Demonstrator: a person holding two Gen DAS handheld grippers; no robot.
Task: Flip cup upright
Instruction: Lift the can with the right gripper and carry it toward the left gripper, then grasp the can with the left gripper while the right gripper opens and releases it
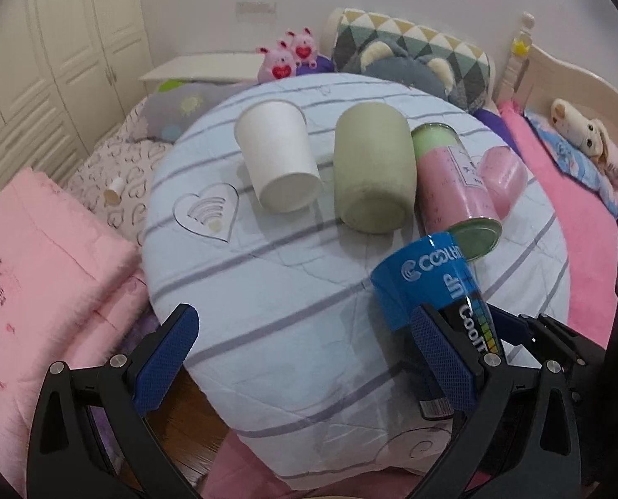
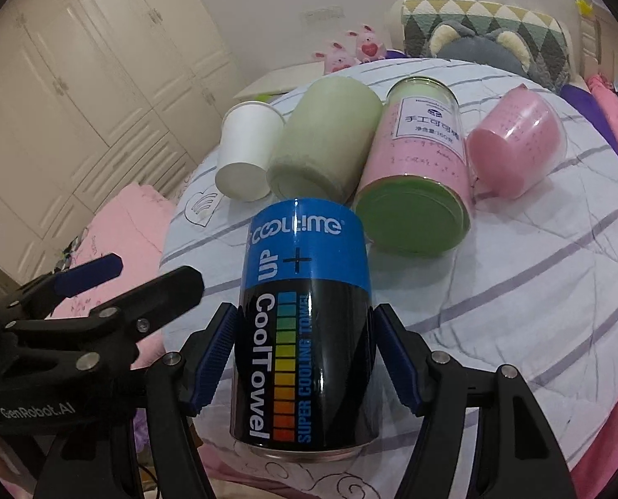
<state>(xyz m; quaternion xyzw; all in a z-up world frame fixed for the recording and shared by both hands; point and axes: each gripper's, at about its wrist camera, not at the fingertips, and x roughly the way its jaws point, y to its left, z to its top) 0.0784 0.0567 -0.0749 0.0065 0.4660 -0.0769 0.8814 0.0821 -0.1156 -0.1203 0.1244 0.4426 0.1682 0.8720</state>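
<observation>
While clamped low in the frame, right gripper [image 2: 304, 357]: blue pads pressed on both sides of the blue-and-black can [image 2: 304, 324], so definitely grasping it.
Blue-and-black can: centre bottom of the right wrist view, lower right of the left wrist view [image 1: 433, 291]; "CoolTowel" lettering runs lengthwise, blue band at the far end, metal rim nearest the camera; lying down or tilted, hard to call.
Left gripper [image 1: 304, 353]: fingers spread wide apart at the bottom of its own view, gripping nothing; also visible at the left edge of the right wrist view [image 2: 130, 278], just left of the can.
Tablecloth [image 1: 267, 274]: pale blue with grey stripes and a heart patch, under everything.
Pink-and-green jar [image 2: 417, 183]: lying on its side just behind the can, green end toward the camera, white label on top.
Green cup [image 2: 325, 141]: on its side, left of the jar, looks like touching it.
White paper cup [image 2: 246, 154]: on its side, left of the green cup, base toward the camera.
Pink cup [image 2: 517, 141]: on its side, right of the jar, upper right.
Pink blanket [image 1: 46, 262]: left edge, beside the table.
Pink plush toys [image 1: 288, 54]: top centre, far back.
Patterned cushion [image 1: 413, 50]: upper right, behind the table.
Wardrobe [image 2: 80, 62]: upper left, far wall.
</observation>
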